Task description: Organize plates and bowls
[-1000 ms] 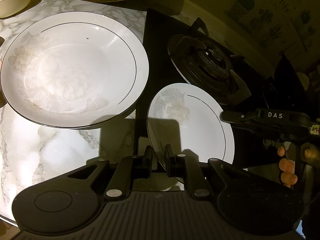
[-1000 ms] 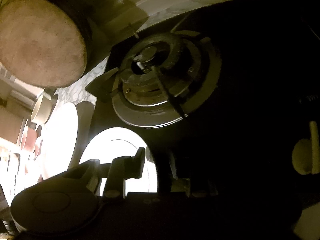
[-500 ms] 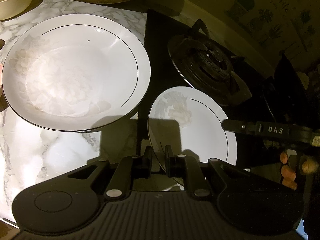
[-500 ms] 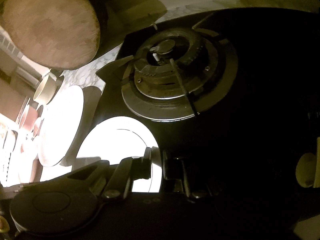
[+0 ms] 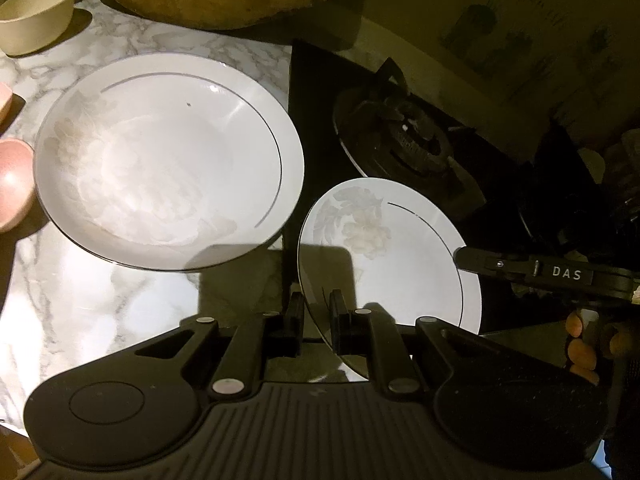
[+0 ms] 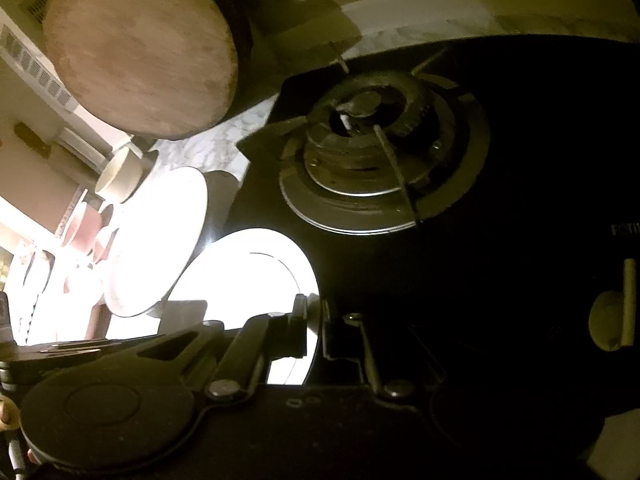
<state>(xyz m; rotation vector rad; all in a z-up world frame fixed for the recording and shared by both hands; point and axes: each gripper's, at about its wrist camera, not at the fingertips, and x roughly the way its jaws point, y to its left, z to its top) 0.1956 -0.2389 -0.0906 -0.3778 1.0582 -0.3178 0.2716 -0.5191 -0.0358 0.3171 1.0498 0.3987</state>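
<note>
Cream bowl [image 5: 34,14]: far left corner of the marble counter [image 5: 100,300], well apart from the plates
Pink bowl [image 5: 12,184]: left edge, just beside the large plate
Large plate [image 5: 168,168]: flat on the counter, rim overhanging the hob edge slightly
Left gripper [image 5: 316,320]: jaws clamped on the near rim of the small plate
Small plate [image 5: 384,264]: over the black hob, near the burner [image 5: 404,140], tilted, held at two rim points
Right gripper [image 6: 314,328]: jaws together on the small plate's right rim
Step in hand: two-handed grip on the small plate, judged secured
Next move: probably carry it left and lower it centred onto the large plate, keeping both grips level
</note>
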